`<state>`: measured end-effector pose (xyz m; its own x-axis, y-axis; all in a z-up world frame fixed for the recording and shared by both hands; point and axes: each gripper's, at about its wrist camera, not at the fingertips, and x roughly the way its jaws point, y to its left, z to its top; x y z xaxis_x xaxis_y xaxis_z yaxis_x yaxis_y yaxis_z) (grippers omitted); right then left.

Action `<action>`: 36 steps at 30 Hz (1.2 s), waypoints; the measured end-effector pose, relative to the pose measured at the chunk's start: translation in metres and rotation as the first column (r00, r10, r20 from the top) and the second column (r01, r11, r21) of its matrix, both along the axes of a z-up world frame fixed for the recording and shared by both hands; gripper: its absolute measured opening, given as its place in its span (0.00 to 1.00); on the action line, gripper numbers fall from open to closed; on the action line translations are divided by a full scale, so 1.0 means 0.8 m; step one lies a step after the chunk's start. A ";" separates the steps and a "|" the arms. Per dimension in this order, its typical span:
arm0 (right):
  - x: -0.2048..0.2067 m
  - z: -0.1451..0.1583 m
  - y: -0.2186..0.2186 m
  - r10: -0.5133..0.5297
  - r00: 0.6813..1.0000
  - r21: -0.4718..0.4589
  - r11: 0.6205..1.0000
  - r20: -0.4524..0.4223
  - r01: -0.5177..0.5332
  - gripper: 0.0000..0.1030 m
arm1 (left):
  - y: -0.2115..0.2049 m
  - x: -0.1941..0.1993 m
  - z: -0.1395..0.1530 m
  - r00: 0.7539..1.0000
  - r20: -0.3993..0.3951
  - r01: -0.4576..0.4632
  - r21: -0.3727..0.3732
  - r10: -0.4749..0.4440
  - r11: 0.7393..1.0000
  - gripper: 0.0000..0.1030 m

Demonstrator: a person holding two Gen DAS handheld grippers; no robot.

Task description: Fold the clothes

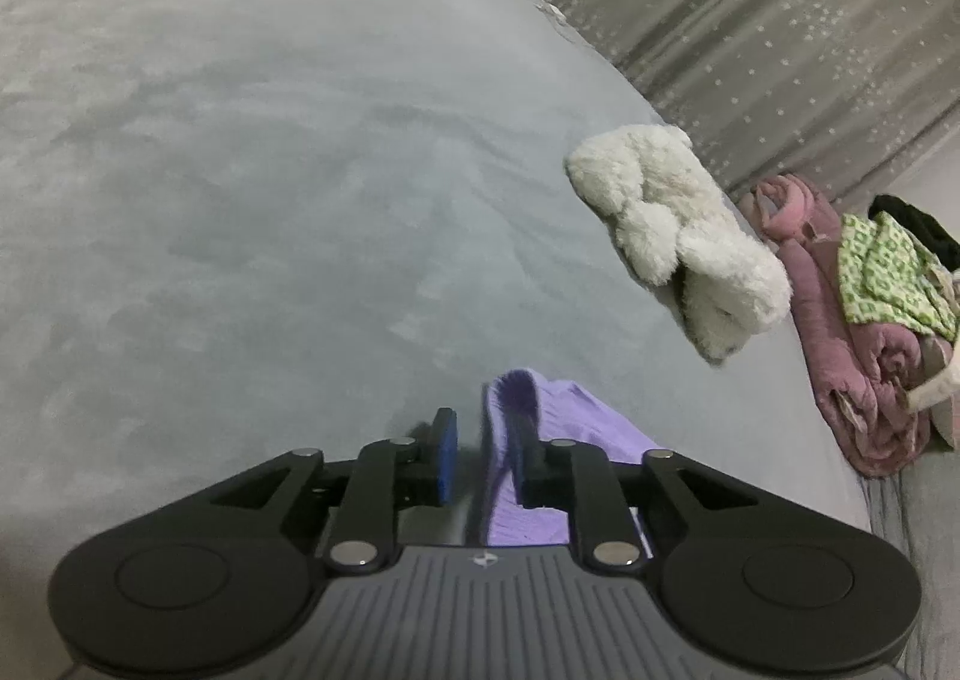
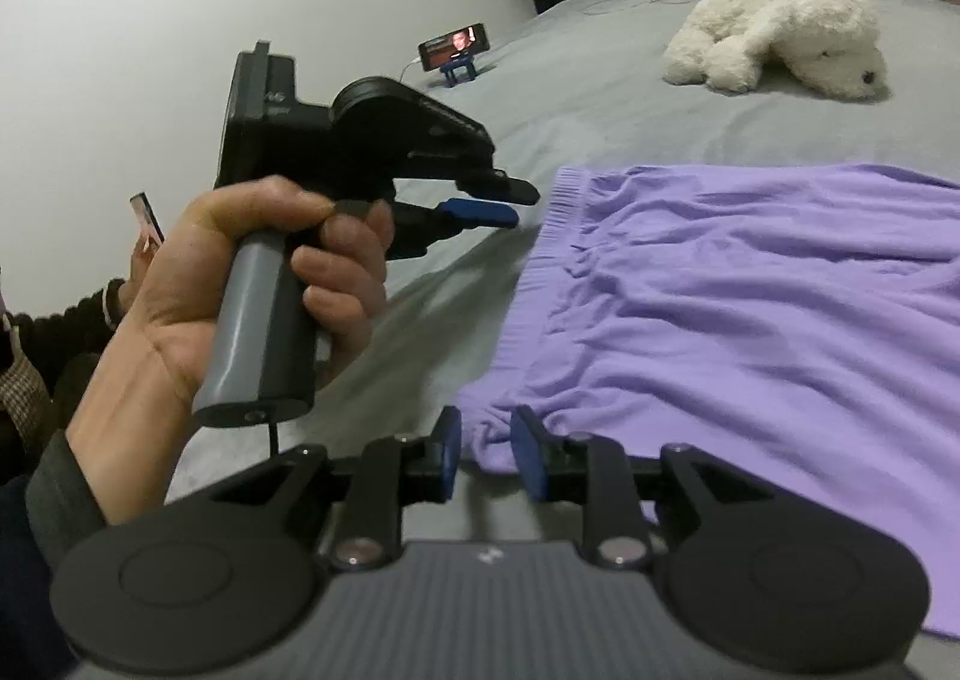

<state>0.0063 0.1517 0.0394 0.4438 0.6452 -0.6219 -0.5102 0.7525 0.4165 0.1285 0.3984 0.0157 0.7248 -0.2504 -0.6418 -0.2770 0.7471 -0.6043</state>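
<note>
1. Grey bedding covers the bed (image 2: 600,80), where a person works a hand-held gripper in each hand to fold a lilac garment (image 2: 750,290) spread flat over the bed's near right part.
2. At left in the right wrist view, the person's left hand (image 2: 252,284) grips the left gripper (image 2: 516,203), which hovers just off the garment's elastic waistband (image 2: 561,212); its fingers stand narrowly parted, and that view shows nothing clamped.
3. Seen from the left wrist, a ribbed edge of the lilac garment (image 1: 528,440) rises between those fingers, lying against the right-hand one with a gap on the other side — loose, it appears, rather than pinched.
4. Lower centre, the right gripper (image 2: 489,452) straddles the garment's near corner, fingers slightly apart, cloth bunched between them but apparently not squeezed.
5. Doing this step well likely means seating each pad past the hem before closing, taking both layers, then lifting the two points together so the fold lands square.
6. Far right, a white plush dog (image 2: 780,44) lies near the bed's far edge, well apart from the garment; a phone on a stand (image 2: 456,50) sits further back.
</note>
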 end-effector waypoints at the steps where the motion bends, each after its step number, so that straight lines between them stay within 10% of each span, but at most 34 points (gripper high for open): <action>1: -0.002 0.000 -0.005 0.000 1.000 0.003 1.000 -0.004 0.000 0.24 | -0.004 0.001 0.000 1.000 0.001 0.010 0.009 -0.010 1.000 0.31; 14: 0.064 0.030 -0.060 -0.059 0.991 -0.021 0.998 0.116 0.062 0.26 | 0.011 -0.012 0.007 0.995 0.056 -0.080 -0.035 0.082 0.996 0.43; 18: 0.119 0.032 -0.039 0.026 0.972 -0.213 0.977 0.232 0.024 0.26 | 0.011 -0.009 -0.003 0.994 0.086 -0.048 -0.153 0.062 0.987 0.44; 20: 0.144 0.033 -0.032 0.088 0.955 -0.300 0.954 0.284 0.001 0.32 | 0.007 -0.006 -0.007 0.994 0.091 -0.048 -0.174 0.065 0.984 0.61; 25: 0.210 0.024 -0.036 0.122 0.946 -0.403 0.915 0.301 0.010 0.47 | -0.012 0.000 -0.012 0.991 0.102 -0.083 -0.088 0.092 0.993 0.75; 28: 0.242 0.007 -0.038 0.174 0.950 -0.488 0.872 0.261 -0.026 0.46 | -0.023 0.003 -0.005 0.987 0.129 -0.092 0.009 0.090 0.996 0.70; 36: 0.288 -0.028 -0.032 0.278 0.950 -0.519 0.838 0.144 -0.167 0.25 | -0.050 0.019 -0.009 0.997 0.080 0.003 0.199 -0.020 0.980 0.06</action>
